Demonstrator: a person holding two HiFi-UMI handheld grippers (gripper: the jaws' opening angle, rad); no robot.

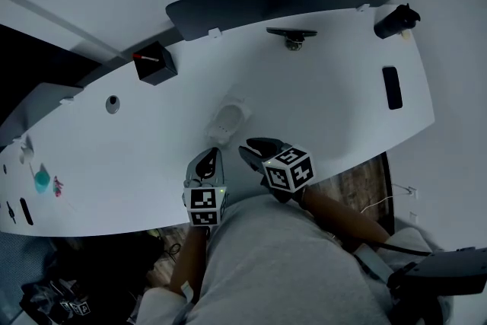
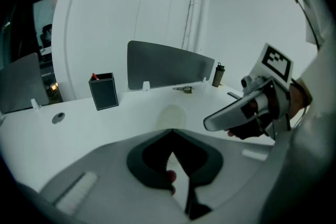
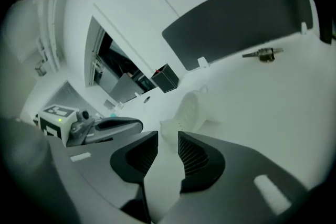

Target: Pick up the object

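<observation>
A grey shirt (image 1: 289, 262) is seen nearest, with both tongs held over the near edge of the white surface (image 1: 327, 110). The left tongs (image 1: 207, 160) are clenched on nothing. The right tongs (image 1: 256, 149) are parted and empty, aimed at the pale object (image 1: 228, 122) lying just beyond them, mid-surface. The object could be nudged away by one pad, or could slip if it is clamped only at its edge. At the far side a box (image 1: 154, 63), a dark panel (image 1: 289, 0) and a bottle (image 1: 396, 20) are set before white walls
</observation>
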